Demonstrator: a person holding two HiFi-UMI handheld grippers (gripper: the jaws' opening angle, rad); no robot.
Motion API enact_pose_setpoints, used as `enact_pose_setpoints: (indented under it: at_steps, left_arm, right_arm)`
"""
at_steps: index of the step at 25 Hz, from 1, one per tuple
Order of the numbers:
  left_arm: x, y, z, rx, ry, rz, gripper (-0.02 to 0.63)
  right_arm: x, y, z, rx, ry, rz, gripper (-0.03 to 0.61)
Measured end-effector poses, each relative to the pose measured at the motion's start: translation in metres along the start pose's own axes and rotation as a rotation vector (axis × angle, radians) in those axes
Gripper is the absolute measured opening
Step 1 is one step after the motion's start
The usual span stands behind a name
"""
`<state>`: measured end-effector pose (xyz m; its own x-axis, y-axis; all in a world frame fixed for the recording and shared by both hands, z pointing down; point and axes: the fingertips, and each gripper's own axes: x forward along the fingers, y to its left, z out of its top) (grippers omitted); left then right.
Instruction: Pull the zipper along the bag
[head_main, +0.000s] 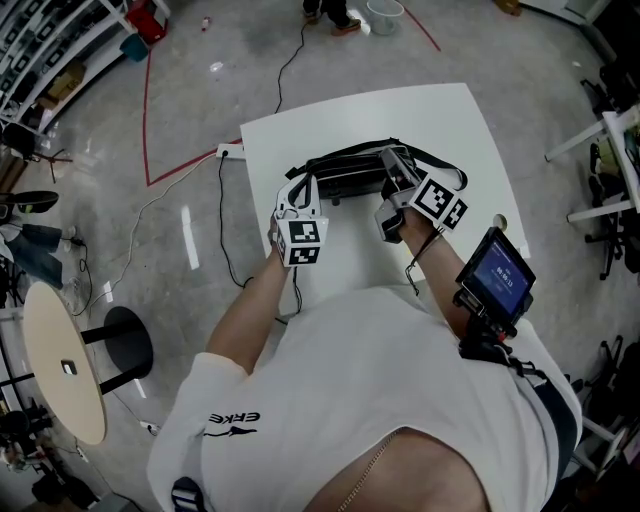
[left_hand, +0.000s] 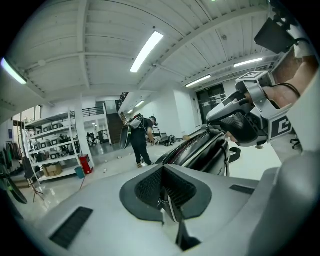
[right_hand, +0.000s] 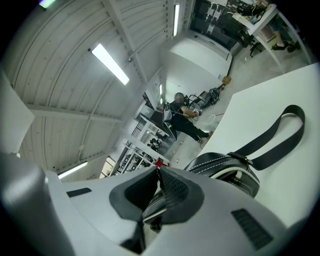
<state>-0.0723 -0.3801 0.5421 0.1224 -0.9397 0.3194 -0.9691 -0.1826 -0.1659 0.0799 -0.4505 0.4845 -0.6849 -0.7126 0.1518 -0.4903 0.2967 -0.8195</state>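
A black bag with white stitching lies across the far half of the white table. My left gripper is at the bag's left end. In the left gripper view, the left gripper is shut on a thin black, white-edged piece of the bag. My right gripper is at the bag's right end. In the right gripper view, the right gripper is shut on a black, white-edged part of the bag. I cannot tell if that part is the zipper pull. The strap loops over the table.
A screen device is strapped to the person's right forearm. A round wooden table stands on the floor at the left, and a cable hangs off the table's left edge. A person and shelves are far behind.
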Motion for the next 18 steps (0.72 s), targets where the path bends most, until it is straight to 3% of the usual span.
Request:
enact_pose_setpoints:
  at_steps: [18]
  left_arm:
    - [0.005,-0.021,0.014,-0.001,-0.027,-0.063,0.003]
  right_arm:
    - [0.013,0.025,-0.025,-0.041,0.076,0.017,0.014]
